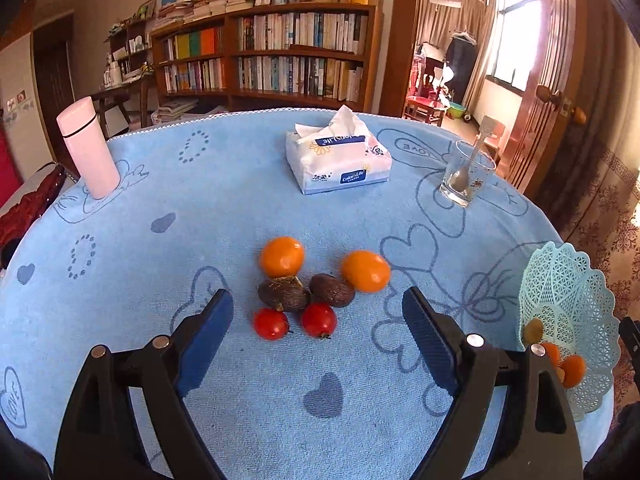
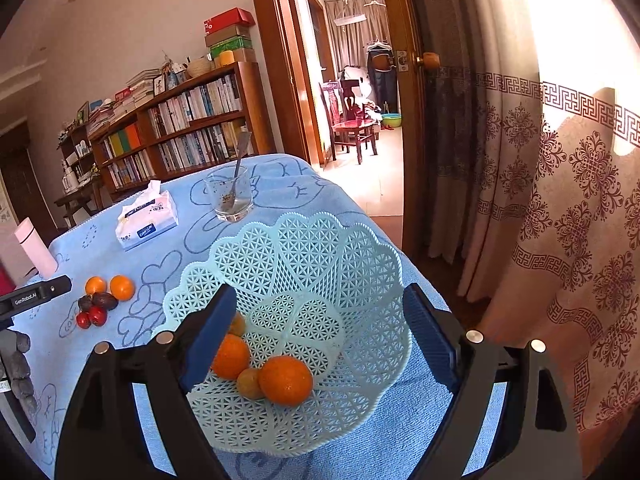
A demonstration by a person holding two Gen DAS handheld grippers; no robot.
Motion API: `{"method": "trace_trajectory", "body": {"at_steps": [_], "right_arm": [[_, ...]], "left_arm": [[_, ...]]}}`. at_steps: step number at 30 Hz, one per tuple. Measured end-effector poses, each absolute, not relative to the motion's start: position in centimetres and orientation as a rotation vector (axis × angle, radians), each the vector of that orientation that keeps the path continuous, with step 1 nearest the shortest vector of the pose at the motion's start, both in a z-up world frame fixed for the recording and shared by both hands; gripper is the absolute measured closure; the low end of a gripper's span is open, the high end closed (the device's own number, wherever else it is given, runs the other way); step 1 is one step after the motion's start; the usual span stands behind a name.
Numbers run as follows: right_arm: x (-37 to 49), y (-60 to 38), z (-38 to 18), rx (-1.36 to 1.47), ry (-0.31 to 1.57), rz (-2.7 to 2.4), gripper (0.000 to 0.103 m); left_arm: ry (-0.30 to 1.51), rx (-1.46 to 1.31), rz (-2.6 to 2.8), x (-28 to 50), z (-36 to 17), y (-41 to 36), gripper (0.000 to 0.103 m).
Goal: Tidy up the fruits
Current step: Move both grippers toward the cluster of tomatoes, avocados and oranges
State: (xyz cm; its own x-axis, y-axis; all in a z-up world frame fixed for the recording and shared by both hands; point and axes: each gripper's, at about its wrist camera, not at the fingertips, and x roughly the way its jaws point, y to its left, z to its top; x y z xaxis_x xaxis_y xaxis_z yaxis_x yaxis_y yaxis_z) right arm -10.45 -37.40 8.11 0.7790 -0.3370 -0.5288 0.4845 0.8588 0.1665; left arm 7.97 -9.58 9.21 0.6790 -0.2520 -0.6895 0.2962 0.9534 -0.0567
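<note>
Now the left gripper (image 1: 318, 312) hangs above a small heap of fruits on the blue tablecloth (image 1: 224, 200), with its blue pads wide apart and nothing between them. The heap lies just in front of the fingertips: two oranges (image 1: 282, 256) at the far side, two dark brown fruits (image 1: 283, 294) touching each other in the middle, and two small red tomatoes (image 1: 271, 323) at the near side, close to the brown ones. I cannot tell exactly what kind of fruit the brown ones are.

The right gripper (image 2: 320, 320) is also spread open and holds nothing — it hangs over the pale green lattice basket (image 2: 340, 264), which stands near the right edge of the table. Inside the basket lie two oranges (image 2: 285, 380) and a smaller yellowish fruit (image 2: 249, 383) between them; one more fruit is partly hidden behind the left pad.

Further back on the cloth stand a tissue pack (image 1: 338, 160), a glass (image 1: 466, 176) with a spoon inside, and a pink bottle (image 1: 89, 148) at the far left — all well apart from the fruits.
</note>
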Motion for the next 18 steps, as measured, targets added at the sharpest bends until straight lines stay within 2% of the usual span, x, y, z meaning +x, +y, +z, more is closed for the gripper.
{"method": "trace_trajectory", "body": {"at_steps": [12, 18], "right_arm": [[-8.4, -35.3, 9.2, 0.253, 0.538, -0.411, 0.017], [-7.3, -34.3, 10.0, 0.235, 0.561, -0.371, 0.017]], "left_arm": [[0.889, -0.002, -0.271, 15.4, 6.6, -8.4, 0.018], [0.962, -0.001, -0.289, 18.2, 4.0, -9.5, 0.029]]}}
